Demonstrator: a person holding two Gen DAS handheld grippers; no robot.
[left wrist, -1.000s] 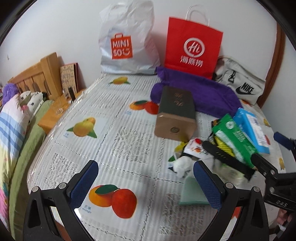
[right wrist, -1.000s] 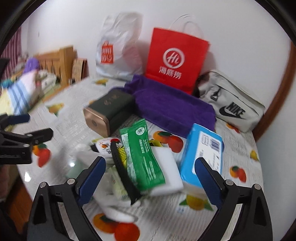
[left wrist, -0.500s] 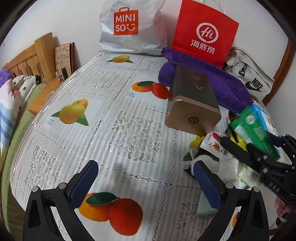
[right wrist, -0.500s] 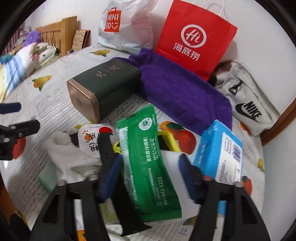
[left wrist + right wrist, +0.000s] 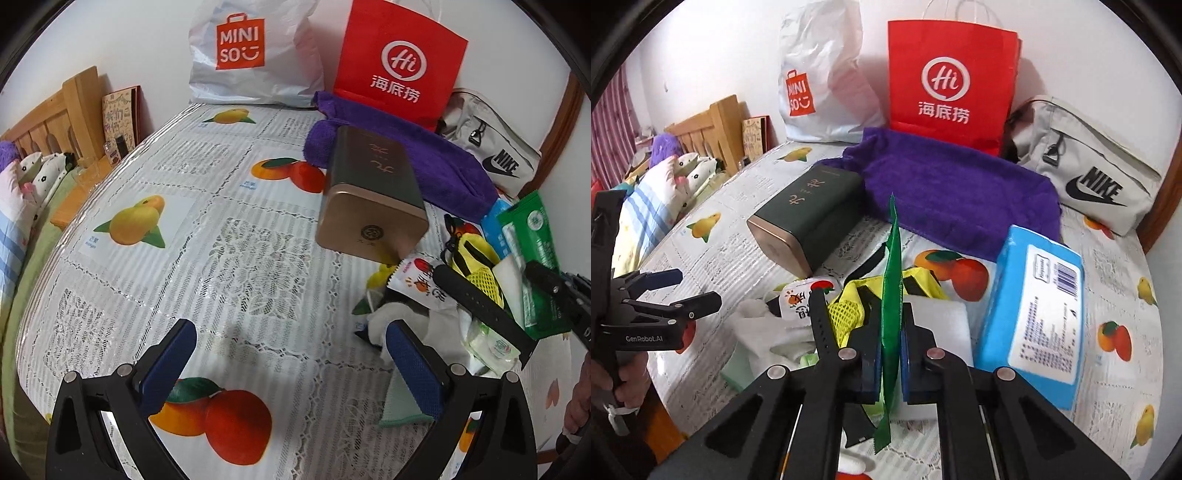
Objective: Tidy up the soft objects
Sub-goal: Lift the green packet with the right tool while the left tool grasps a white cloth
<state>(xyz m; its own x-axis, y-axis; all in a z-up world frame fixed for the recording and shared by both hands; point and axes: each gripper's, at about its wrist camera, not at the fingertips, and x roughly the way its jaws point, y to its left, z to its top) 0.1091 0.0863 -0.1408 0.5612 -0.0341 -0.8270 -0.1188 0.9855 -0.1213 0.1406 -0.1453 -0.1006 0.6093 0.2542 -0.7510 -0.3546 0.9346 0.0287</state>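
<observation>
We see the right gripper [image 5: 891,363] closed on the green packet [image 5: 892,280], which stands edge-on between its 2 blue pads [image 5: 911,363]; its jaws have just been closing. The packet rises out of a heap of soft things on the surface: a yellow mesh pouch [image 5: 846,310], a white sponge block [image 5: 942,321] and a black strap [image 5: 822,325] close by. Just to its right lies a blue tissue pack [image 5: 1034,314]. Beyond the heap we find a dark green tin [image 5: 809,218] on its side, and behind that a purple towel [image 5: 953,188] spread before a red paper bag [image 5: 951,85] and a grey Nike bag [image 5: 1089,173]. The left gripper [image 5: 291,365] hangs wide over the fruit-print tablecloth [image 5: 258,258], holding nothing, with the heap beside its right finger.
</observation>
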